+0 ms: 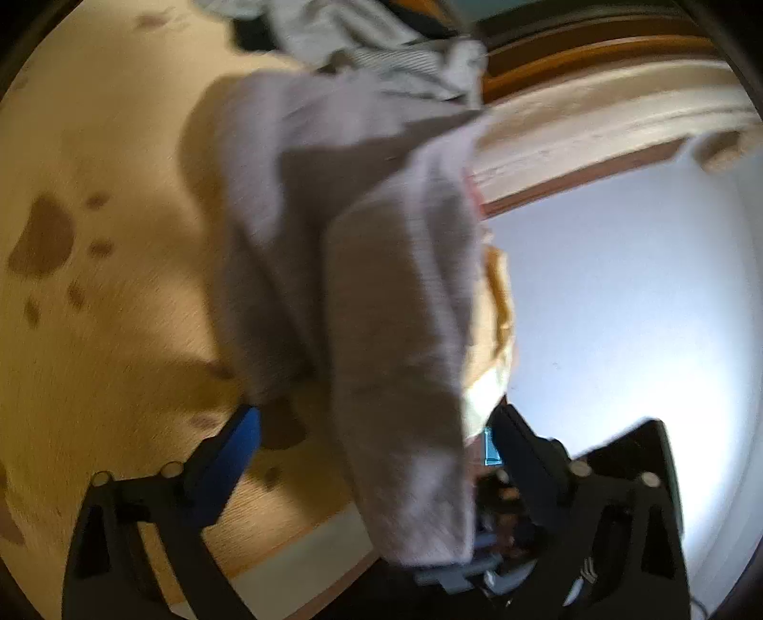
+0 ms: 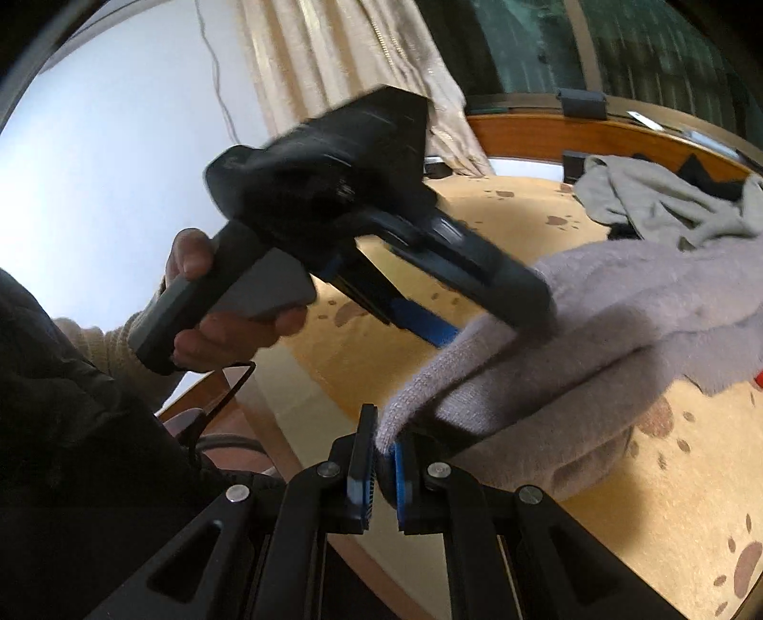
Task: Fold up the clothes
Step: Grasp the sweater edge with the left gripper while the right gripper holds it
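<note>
A pale lilac knit garment hangs lifted above a beige cover with brown paw prints. My right gripper is shut on one corner of the garment, low in the right wrist view. My left gripper stands open, its jaws set wide. The garment drapes between its two fingers, and the blue pad stays clear of the cloth. In the right wrist view one left finger lies over a fold and the blue-padded finger sits beside it. A person's hand holds the left gripper's handle.
A heap of other clothes, grey and striped, lies at the far side of the cover. A wooden rail borders it, with a beige curtain and a white wall behind.
</note>
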{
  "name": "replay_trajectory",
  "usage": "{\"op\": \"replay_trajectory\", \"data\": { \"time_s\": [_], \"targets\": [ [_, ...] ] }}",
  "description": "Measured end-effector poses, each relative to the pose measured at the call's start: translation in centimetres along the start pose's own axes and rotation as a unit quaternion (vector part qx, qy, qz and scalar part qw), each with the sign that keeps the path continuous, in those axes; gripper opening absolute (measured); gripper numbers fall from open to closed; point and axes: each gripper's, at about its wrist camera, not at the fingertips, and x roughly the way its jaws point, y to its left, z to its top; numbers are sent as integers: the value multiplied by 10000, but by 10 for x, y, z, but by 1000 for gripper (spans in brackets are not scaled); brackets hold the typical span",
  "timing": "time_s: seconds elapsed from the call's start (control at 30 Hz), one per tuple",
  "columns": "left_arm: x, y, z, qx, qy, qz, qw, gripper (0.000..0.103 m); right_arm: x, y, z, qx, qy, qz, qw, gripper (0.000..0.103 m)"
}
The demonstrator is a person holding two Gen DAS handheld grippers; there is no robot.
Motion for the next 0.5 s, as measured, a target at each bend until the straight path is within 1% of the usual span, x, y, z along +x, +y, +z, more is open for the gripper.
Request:
{"op": "replay_trajectory", "data": {
  "time_s": [0.03,0.07,0.1,0.17,0.2,0.3,0.4,0.43,0.5],
  "targets": [
    [1,5,-1,-130,-8,61,9999,86,2,1,0,-2,-11,56,10000,7],
    [0,9,-1,-228,-27,98,9997,70,5,3,1,-3,-7,118,9999,7],
    [0,13,-2,-292,-23,84,9995,51,8,4,2,-3,-3,180,9998,7],
    [-1,18,-3,-354,27,4,9994,35,15,4,4,-20,36,259,9997,7],
    [-2,19,-5,-394,22,-25,9992,33,18,5,5,-32,69,290,9996,7],
    [-9,24,-8,-583,-20,-181,9981,33,28,5,8,-68,124,389,9991,7],
    [-19,32,-11,-874,-146,-314,9956,34,35,5,11,-94,152,470,9987,7],
    [-23,34,-12,-901,-241,-244,9953,34,36,4,13,-90,152,488,9987,7],
    [-33,32,-14,-827,-490,22,9954,36,40,3,15,-76,148,501,9986,7]
  ]
}}
